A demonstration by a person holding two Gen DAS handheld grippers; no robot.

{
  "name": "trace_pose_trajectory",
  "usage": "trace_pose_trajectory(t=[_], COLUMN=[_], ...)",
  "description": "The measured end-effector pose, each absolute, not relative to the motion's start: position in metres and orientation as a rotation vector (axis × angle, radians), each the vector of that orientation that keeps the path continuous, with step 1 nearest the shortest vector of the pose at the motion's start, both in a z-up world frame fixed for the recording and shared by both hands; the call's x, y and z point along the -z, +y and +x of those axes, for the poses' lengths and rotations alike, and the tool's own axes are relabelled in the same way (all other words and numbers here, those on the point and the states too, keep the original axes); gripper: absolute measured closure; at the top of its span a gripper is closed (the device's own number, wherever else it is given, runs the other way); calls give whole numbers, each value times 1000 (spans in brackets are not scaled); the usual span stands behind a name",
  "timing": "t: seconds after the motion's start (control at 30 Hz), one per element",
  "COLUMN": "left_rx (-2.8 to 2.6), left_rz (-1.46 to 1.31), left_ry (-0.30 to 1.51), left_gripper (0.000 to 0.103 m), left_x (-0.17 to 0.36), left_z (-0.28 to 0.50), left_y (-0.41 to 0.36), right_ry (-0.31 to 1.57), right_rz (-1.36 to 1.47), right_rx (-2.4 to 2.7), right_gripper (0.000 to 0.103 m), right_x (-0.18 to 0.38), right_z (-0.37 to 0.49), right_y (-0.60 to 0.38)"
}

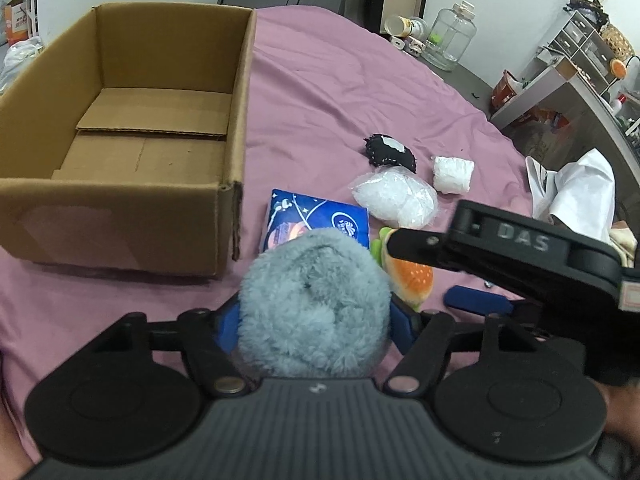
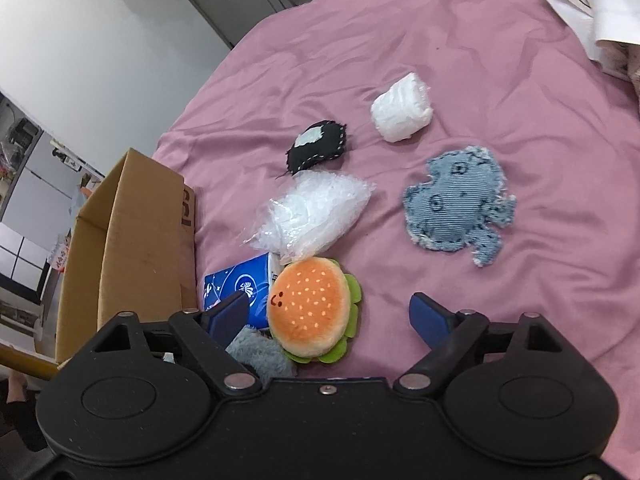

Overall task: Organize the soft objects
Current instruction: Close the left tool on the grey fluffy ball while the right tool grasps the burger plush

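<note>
My left gripper is shut on a fluffy grey-blue ball, its blue pads pressed into both sides. The ball also shows in the right wrist view. My right gripper stands open around an orange burger plush without touching it; the left wrist view shows that gripper over the burger. An empty cardboard box sits to the left. On the pink sheet lie a blue tissue pack, a clear plastic bag, a black stitched pouch, a white wrapped roll and a denim plush.
The pink sheet covers a bed. White cloth lies at the bed's right edge. Beyond the bed stand a glass jar on the floor and a cluttered shelf unit.
</note>
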State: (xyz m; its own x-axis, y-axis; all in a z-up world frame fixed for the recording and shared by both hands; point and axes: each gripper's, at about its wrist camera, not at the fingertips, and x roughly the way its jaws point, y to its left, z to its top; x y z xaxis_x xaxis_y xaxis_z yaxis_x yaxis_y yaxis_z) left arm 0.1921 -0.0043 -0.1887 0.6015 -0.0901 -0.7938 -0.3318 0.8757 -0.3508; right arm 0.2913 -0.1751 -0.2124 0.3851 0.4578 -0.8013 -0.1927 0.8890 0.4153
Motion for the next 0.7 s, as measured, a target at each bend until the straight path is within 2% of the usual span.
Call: trace_pose_trajectory(t=[0.2,0.3,0.33,0.43,0.7], left_rx=[-149,-159,-161,-166,-150], left_rz=[-509,-513,-516,-522,-497], left_ry=[919,914,914,913,894], left_gripper=[37,37,37,37,37], left_x=[184,182,181,177,157], left_z=[185,180,179,176,167], left_y=[-2,-1,0,2,3], right_ry=[1100,1106,1120,1109,1062], right_rz=[221,225,232,197,235], right_rx=[-427,-443,-457,-457,-449], right_gripper=[30,59,63,68,68], right_x=[217,217,218,215,197], right_z=[290,290,290,285,273], right_y=[-167,-167,-167,-164,-174])
